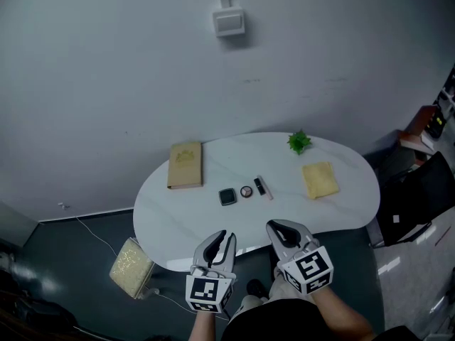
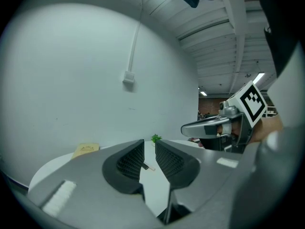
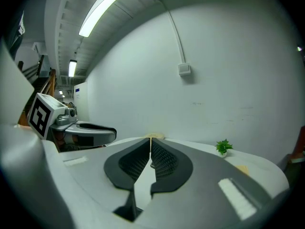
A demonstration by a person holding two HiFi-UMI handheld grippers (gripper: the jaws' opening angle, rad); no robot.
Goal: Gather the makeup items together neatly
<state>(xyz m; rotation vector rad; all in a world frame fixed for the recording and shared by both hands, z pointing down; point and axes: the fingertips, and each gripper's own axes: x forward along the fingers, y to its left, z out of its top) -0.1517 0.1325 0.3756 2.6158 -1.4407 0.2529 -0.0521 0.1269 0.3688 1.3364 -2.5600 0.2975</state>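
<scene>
lying mid-frame on table [image 1: 178, 219]: square compact [image 1: 227, 197], round compact [image 1: 246, 191], black tube [image 1: 260, 186]; lower frame, left gripper [image 1: 223, 234] jaws slightly apart, empty; right gripper [image 1: 274, 226] jaws together.

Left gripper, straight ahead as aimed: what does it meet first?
Likely the slim stick, seen through the gap between the left gripper's parted jaws, with the small plant beyond. Height over the tabletop is unclear, so it might pass above.
</scene>
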